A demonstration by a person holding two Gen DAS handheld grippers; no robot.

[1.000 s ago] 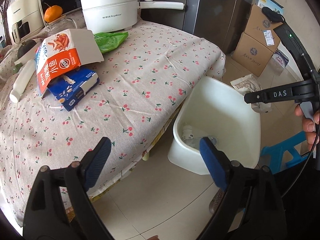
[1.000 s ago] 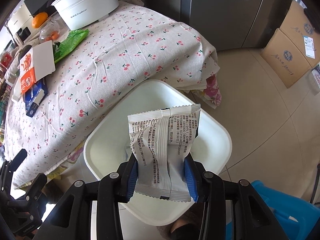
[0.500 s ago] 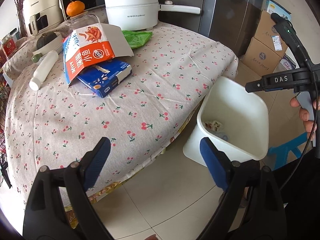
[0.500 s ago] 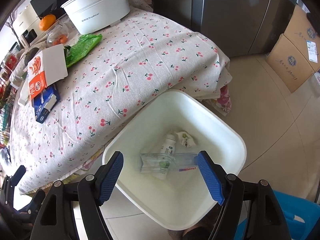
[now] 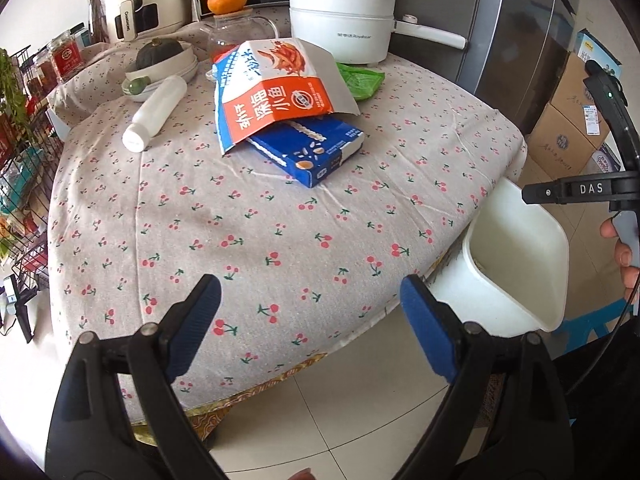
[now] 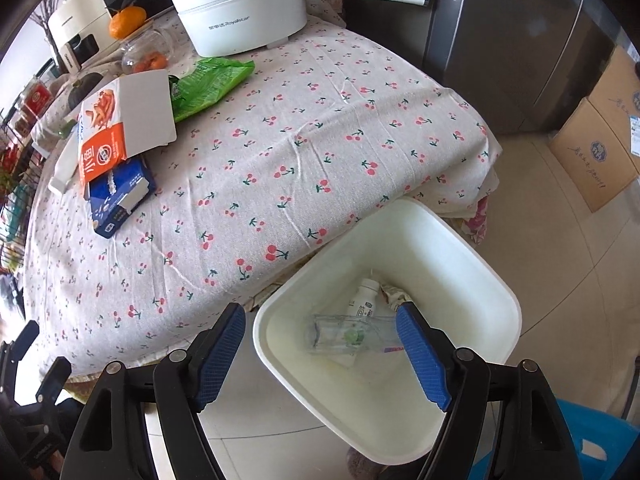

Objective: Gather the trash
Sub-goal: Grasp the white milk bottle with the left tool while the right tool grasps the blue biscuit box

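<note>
A white bin [image 6: 472,276] stands on the floor beside the cherry-print table [image 6: 288,152]; it also shows in the left wrist view [image 5: 520,264]. Inside lie a small white bottle [image 6: 365,298], a clear wrapper [image 6: 348,334] and a crumpled scrap [image 6: 394,294]. My right gripper [image 6: 320,356] is open and empty above the bin's near rim. My left gripper [image 5: 310,332] is open and empty over the table's near edge. On the table lie an orange-and-white snack box [image 5: 272,92], a blue box [image 5: 312,150], a green bag [image 5: 360,82] and a white bottle [image 5: 154,114].
A white electric pot [image 5: 340,32], a glass jar with an orange on top [image 5: 228,20], a bowl with a squash [image 5: 160,58] and a white appliance [image 5: 140,0] stand at the table's back. Cardboard boxes [image 6: 596,148] sit by the grey fridge [image 6: 500,40]. A wire rack [image 5: 20,160] stands left.
My right gripper opened and dropped the white packet into the bin, then drew back. My left gripper swung left and up, toward the table.
</note>
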